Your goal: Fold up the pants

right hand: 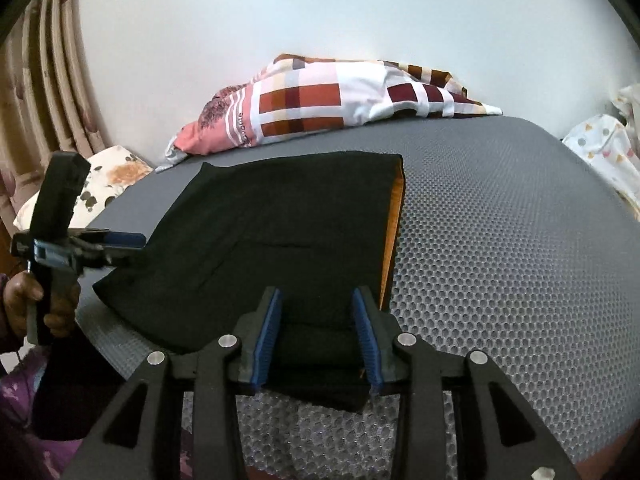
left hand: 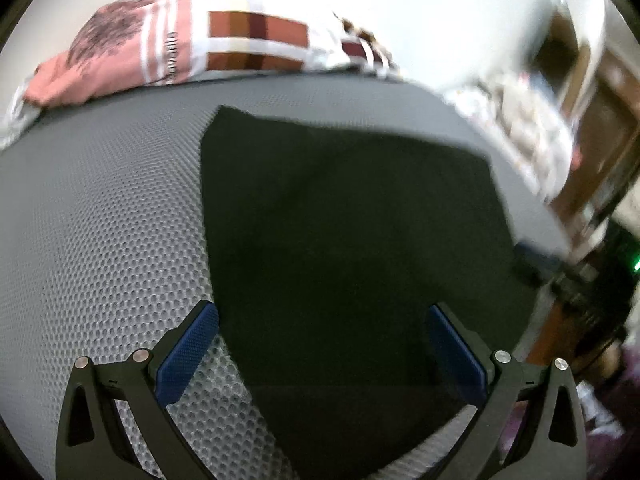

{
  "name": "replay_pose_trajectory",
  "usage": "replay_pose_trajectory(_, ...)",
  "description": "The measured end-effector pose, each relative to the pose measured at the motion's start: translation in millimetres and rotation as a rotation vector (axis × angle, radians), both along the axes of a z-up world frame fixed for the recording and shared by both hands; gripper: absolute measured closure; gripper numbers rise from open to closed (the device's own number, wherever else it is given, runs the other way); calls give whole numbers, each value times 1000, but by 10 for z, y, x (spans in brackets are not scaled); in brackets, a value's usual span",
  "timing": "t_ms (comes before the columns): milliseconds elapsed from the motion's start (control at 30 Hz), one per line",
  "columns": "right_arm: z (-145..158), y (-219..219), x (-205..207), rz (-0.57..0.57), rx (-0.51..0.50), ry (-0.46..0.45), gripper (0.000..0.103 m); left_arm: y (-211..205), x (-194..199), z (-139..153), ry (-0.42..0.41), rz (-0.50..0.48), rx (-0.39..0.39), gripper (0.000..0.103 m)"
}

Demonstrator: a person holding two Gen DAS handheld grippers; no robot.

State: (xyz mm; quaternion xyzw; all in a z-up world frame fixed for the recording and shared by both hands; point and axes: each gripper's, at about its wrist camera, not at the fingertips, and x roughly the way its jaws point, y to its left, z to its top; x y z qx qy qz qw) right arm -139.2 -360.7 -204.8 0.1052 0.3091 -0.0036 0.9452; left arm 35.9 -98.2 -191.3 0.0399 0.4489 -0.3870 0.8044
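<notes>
The black pants (right hand: 280, 216) lie folded flat on the grey mesh mattress (right hand: 500, 240), with an orange edge (right hand: 394, 232) along their right side. They also fill the middle of the left wrist view (left hand: 344, 220). My right gripper (right hand: 320, 316) is open, its blue pads either side of the pants' near edge. My left gripper (left hand: 320, 344) is open over the pants' near left part. It also shows at the left of the right wrist view (right hand: 128, 242), at the pants' left edge.
A checked red and white quilt (right hand: 340, 100) lies bunched at the far edge of the mattress against the white wall. A spotted pillow (right hand: 100, 184) lies at the far left. Patterned bedding (right hand: 600, 148) sits at the right. Shelves and furniture (left hand: 560, 120) stand beyond the mattress.
</notes>
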Motion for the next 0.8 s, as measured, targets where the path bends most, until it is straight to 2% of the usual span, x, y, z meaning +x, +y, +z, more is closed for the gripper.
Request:
replay_pose_trajectory(67,2,3,5,-2,0,-2,69,87,105,81,12,29,-51,0)
replay_pose_trajectory(167,4,25,10,-6,-13,-2,69,125,325,114,8,77,-45,0)
replay_pose_trajectory(300,1,18,12,-11,-2,-3,68,76,617,72,66,100,-68,0)
replay_pose_trajectory(400,1,20,2,-15,4,0,68,8,778,117,39,118,-74,1)
replay_pose_trajectory(467,2,18,-1,-17,7,2,68,-54,890,109,-12,159,-17,2)
replay_pose_trajectory(500,1,16,1,-19,10,3,67,-109,988,52,-12,183,49,5)
replay_pose_trajectory(533,0,14,1,-21,13,4,67,-121,1058,4,2,195,73,9)
replay_pose_trajectory(567,0,12,1,-22,15,4,67,-104,1131,-46,28,203,68,14)
replay_pose_trajectory(733,-6,-7,16,-19,22,3,67,159,1439,-152,74,314,-4,14)
replay_pose_trajectory(800,-11,-12,21,-19,26,2,67,180,1520,-151,53,335,32,14)
